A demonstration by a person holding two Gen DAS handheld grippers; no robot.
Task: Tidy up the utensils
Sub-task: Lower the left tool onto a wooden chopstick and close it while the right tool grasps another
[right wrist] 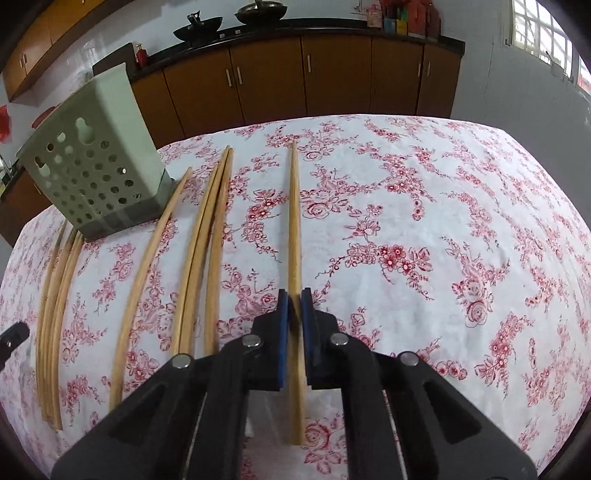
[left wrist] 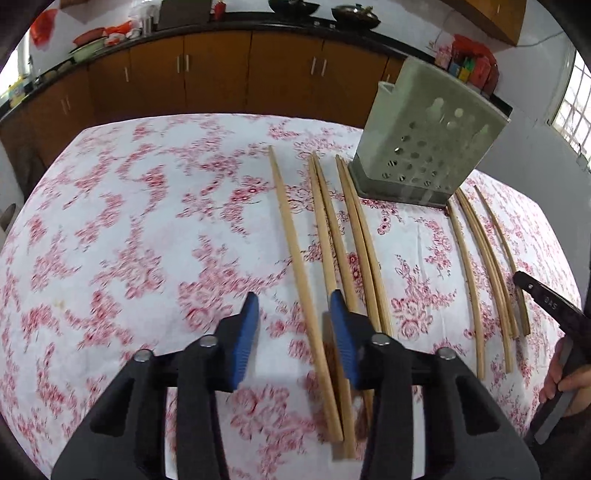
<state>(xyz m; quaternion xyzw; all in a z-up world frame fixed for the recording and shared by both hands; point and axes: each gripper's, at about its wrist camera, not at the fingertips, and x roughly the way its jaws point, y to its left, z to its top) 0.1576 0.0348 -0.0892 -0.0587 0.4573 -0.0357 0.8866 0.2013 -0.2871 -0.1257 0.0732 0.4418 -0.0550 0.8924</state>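
Chopsticks (right wrist: pixel 294 221) look light, stiff, kinda slick; right gripper (right wrist: pixel 295 295) pinches one near the tabletop's (right wrist: pixel 443 221) near edge, left gripper (left wrist: pixel 293 301) straddles another, not clamped yet.

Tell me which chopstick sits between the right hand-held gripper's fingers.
The lone chopstick farthest right, apart from the other chopsticks; the right hand-held gripper pinches it.

Count: one perforated utensil holder (left wrist: pixel 424 147); ten chopsticks (left wrist: pixel 295 258) on one tablecloth (left wrist: pixel 147 240), five on each side of the holder, the close-lying ones hard to separate; two grippers, left gripper (left wrist: pixel 293 306) and right gripper (right wrist: pixel 295 295); two woks (right wrist: pixel 197 27)
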